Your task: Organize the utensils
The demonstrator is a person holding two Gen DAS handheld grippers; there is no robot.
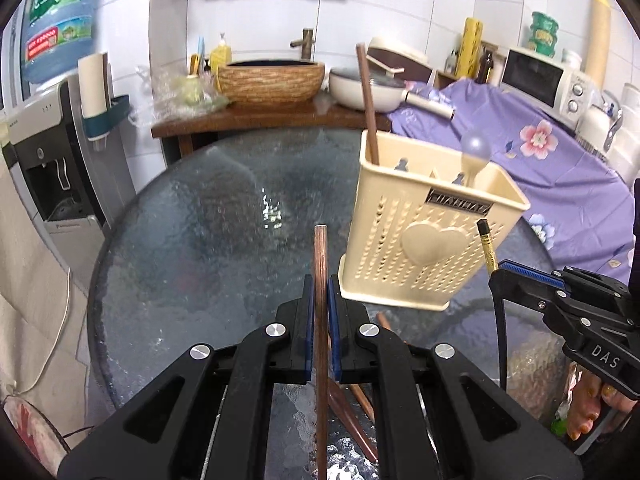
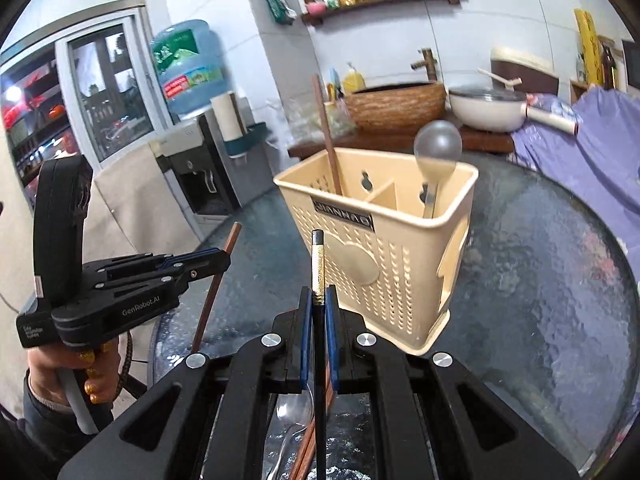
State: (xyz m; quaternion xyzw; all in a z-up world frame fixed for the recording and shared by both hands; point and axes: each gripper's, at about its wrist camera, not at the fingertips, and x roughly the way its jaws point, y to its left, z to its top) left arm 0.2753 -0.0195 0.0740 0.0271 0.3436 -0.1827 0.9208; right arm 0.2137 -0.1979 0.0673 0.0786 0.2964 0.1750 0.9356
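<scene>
A cream perforated utensil holder (image 1: 424, 236) (image 2: 384, 240) stands on the round glass table (image 1: 208, 216). A brown chopstick (image 1: 368, 100) stands in its left compartment and a spoon (image 2: 437, 148) in its right one. My left gripper (image 1: 320, 284) is shut on a brown chopstick (image 1: 321, 320), held upright left of the holder; it also shows in the right wrist view (image 2: 224, 254). My right gripper (image 2: 319, 300) is shut on a black chopstick with a gold band (image 2: 317, 272), in front of the holder; it also shows in the left wrist view (image 1: 496, 270).
More brown chopsticks (image 1: 360, 396) and a metal spoon (image 2: 294, 412) lie on the table below the grippers. Behind the table stand a wooden counter with a woven basin (image 1: 272, 82) and a pan (image 1: 364, 88). A purple floral cloth (image 1: 560, 160) lies at right, a water dispenser (image 1: 44, 152) at left.
</scene>
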